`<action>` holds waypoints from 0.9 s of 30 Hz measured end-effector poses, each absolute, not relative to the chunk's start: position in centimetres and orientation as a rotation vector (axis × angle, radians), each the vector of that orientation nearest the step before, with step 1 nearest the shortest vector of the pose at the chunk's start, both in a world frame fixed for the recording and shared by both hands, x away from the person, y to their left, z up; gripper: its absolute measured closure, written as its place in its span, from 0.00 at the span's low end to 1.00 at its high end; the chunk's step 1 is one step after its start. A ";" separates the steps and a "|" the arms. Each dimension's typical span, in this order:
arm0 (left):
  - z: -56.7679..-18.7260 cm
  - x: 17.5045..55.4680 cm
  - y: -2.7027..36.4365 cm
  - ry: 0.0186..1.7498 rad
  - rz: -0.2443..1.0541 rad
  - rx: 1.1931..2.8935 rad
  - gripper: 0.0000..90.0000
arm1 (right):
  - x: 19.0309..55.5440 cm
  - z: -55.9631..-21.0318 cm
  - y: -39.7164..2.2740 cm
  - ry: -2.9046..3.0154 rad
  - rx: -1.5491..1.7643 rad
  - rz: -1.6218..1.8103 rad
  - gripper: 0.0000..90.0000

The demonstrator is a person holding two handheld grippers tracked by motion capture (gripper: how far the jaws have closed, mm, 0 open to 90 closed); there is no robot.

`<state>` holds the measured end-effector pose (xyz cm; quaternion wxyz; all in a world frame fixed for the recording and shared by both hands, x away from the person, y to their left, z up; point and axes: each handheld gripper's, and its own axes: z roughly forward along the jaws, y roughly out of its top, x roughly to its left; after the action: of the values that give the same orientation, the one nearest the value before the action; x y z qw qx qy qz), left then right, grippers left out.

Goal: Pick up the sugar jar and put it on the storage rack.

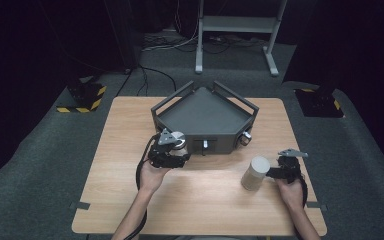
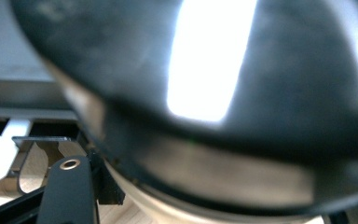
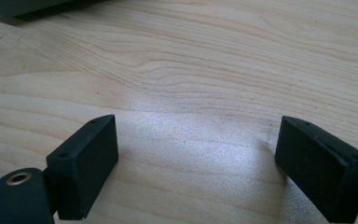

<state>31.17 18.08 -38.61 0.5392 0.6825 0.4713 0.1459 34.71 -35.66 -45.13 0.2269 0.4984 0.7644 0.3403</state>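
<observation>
A dark grey tray [image 1: 166,114] with handle rails stands at the middle back of the wooden table [image 1: 130,200]. At its front left corner my left gripper [image 1: 178,148] is shut on a round, shiny dark-topped container [image 1: 180,141]. In the left gripper view that container [image 2: 223,116] looms close and blurred above one black finger [image 2: 70,196]. A pale upright cylinder [image 1: 256,172] stands on the table's right side. My right gripper [image 1: 273,173] rests just right of it, open. In the right gripper view there is bare wood between the right gripper's [image 3: 196,163] fingers.
A small round knob [image 1: 245,138] and a white latch [image 1: 205,144] sit on the tray's front wall. A metal stand [image 1: 237,30] and cables lie on the floor beyond the table. Bare wood stretches between my two hands.
</observation>
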 end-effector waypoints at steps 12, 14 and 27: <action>-36.1 32.1 17.9 1.103 0.339 1.613 0.35 | 34.7 -45.1 -35.6 2.107 1.375 0.937 0.14; -35.6 32.3 17.9 1.098 0.335 1.617 0.35 | 34.7 -45.1 -35.6 2.107 1.375 0.937 0.14; -33.1 34.0 17.4 1.095 0.363 1.620 0.35 | 34.7 -45.1 -35.6 2.107 1.375 0.937 0.14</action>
<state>33.98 17.43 -33.13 0.5450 0.6830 0.4617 0.1530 34.74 -35.63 -45.12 0.2264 0.4989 0.7644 0.3400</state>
